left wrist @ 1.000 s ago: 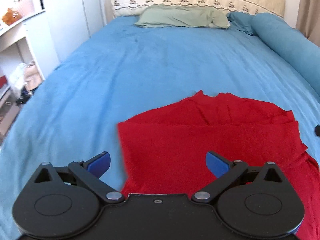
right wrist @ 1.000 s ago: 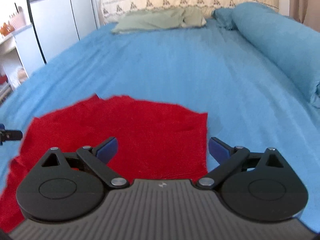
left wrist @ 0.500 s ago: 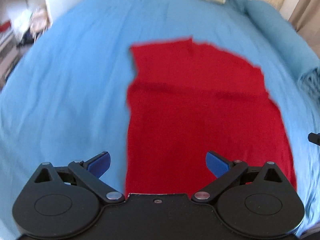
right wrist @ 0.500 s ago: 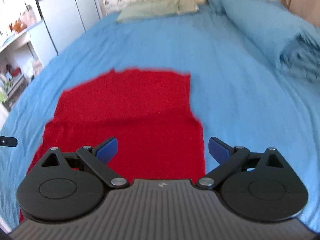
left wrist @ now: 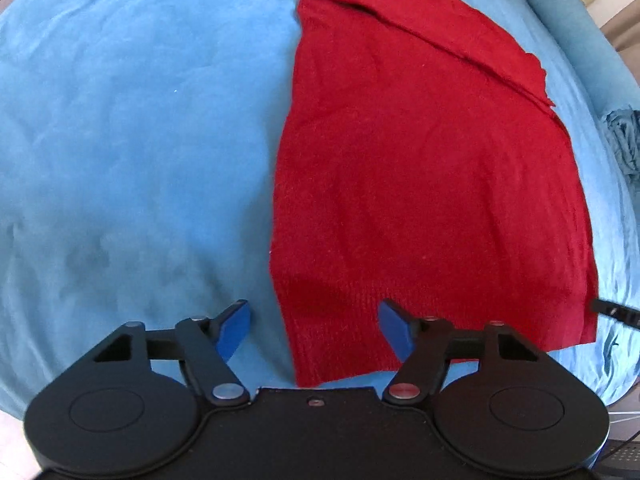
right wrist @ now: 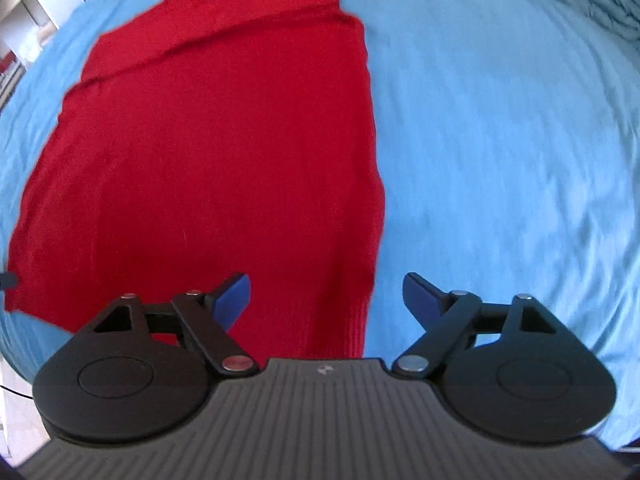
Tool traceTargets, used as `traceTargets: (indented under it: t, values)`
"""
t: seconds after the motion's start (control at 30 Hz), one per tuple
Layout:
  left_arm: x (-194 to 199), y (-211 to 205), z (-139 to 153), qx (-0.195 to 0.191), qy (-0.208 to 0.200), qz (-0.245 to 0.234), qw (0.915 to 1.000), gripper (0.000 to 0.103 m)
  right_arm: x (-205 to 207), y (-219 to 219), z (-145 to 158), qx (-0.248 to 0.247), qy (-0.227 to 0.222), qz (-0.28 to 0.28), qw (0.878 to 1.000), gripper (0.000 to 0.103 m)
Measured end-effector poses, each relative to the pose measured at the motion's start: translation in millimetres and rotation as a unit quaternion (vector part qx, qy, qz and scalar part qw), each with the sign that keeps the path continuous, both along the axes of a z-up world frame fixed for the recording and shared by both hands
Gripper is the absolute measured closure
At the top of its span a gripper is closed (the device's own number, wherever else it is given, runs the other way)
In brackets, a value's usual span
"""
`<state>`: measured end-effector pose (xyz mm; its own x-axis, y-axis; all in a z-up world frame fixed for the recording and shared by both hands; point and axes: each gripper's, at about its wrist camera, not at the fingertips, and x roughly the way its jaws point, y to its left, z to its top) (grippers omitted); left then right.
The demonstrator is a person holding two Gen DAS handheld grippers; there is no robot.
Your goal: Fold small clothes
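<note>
On the blue bed (left wrist: 132,128) a red knit (left wrist: 420,168) lies flat, top edge folded over. Risk: jaws straddling each near corner may pinch the sheet too. Left gripper (left wrist: 314,330) and right gripper (right wrist: 326,298) have just been closing, both apart, hem corners between, nothing gripped.

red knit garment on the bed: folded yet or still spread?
Mostly spread: the red knit garment lies flat on the blue bedsheet, with only a narrow band doubled over along its far edge. Neither gripper holds it.
</note>
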<state>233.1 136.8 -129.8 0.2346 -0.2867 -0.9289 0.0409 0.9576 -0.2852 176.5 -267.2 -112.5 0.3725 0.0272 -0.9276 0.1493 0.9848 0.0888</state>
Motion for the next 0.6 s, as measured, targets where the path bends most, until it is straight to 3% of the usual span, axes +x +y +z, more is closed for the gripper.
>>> traceTargets:
  t: [0.1, 0.37, 0.47, 0.53, 0.6]
  values:
    - [2, -6, 1, -0.001, 0.003, -0.014, 0.9999, 0.050, -8, 2, -7, 0.004, 0.017, 0.000, 1.000, 0.015]
    - [3, -15, -7, -0.001, 0.019, -0.034, 0.9993, 0.067, -17, 0, -20, 0.020, 0.045, -0.024, 0.998, 0.029]
    - [5, -16, -10, -0.002, 0.027, -0.036, 0.9990, 0.083, -21, -4, -22, 0.030, 0.050, -0.033, 0.998, 0.036]
    - [7, -15, -11, 0.002, 0.031, -0.040, 0.9987, 0.091, -24, -4, -21, 0.031, 0.053, -0.034, 0.998, 0.044]
    - [8, -17, -11, 0.004, 0.034, -0.043, 0.9985, 0.096, -24, -6, -24, 0.038, 0.059, -0.033, 0.997, 0.060]
